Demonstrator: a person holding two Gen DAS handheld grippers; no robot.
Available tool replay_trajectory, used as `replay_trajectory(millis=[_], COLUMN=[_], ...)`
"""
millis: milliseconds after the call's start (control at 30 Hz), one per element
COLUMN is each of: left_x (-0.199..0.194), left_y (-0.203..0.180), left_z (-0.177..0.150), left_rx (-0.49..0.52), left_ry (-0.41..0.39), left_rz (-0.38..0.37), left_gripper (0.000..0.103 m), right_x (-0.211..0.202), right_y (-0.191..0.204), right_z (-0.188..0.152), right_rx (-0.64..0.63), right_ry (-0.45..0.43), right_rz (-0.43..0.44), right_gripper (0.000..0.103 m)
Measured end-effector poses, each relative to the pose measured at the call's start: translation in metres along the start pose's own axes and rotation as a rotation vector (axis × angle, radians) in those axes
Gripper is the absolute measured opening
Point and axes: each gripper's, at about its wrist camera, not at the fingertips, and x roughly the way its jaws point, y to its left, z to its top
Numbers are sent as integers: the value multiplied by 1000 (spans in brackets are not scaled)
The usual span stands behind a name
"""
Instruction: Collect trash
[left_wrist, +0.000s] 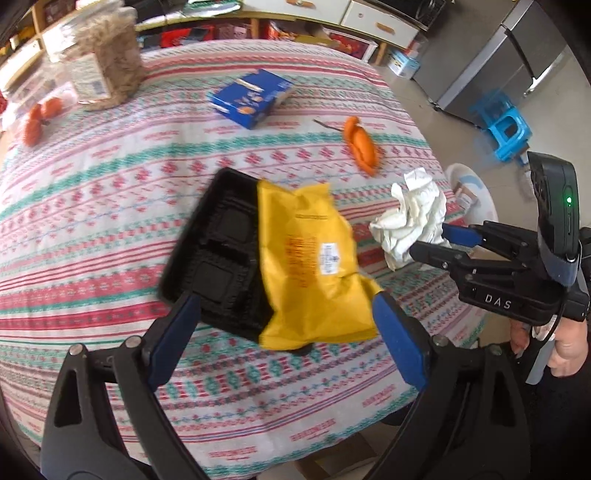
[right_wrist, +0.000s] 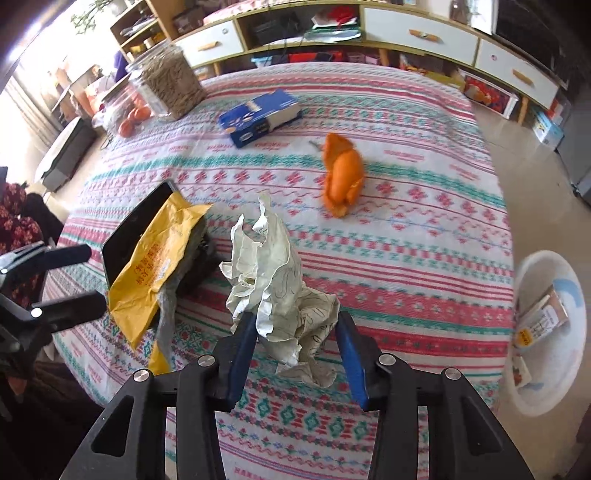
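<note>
A black plastic tray with a yellow wrapper draped over it sits near the table's front edge; both show in the right wrist view, tray and wrapper. My left gripper is open, its fingers on either side of the tray and wrapper, apparently not touching. A crumpled white paper lies between the fingers of my right gripper, which is open around it; it also shows in the left wrist view. An orange peel lies further back.
A blue box, a jar of seeds and tomatoes stand at the back of the patterned tablecloth. A white bin holding packaging sits on the floor off the table's right edge. A blue stool stands beyond.
</note>
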Motion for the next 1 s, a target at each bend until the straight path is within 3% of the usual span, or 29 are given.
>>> replay_trajectory(millis=[333, 567, 667, 733, 1000], left_x=[21, 31, 35, 35, 30], left_y=[-17, -26, -30, -31, -33], left_z=[6, 7, 6, 5, 3], left_rx=[-23, -8, 13, 26, 37], left_ry=[31, 59, 72, 73, 40], left_rz=[-34, 0, 12, 14, 13], left_gripper=[94, 91, 81, 69, 61], right_x=[-10, -13, -14, -14, -21], right_y=[-27, -34, -36, -36, -41], right_z=[-12, -15, -16, -16, -17], right_rx=[48, 68, 76, 76, 94], right_ry=[6, 9, 12, 12, -4], right_rz=[-17, -16, -15, -15, -17], right_gripper=[45, 46, 46, 46, 47])
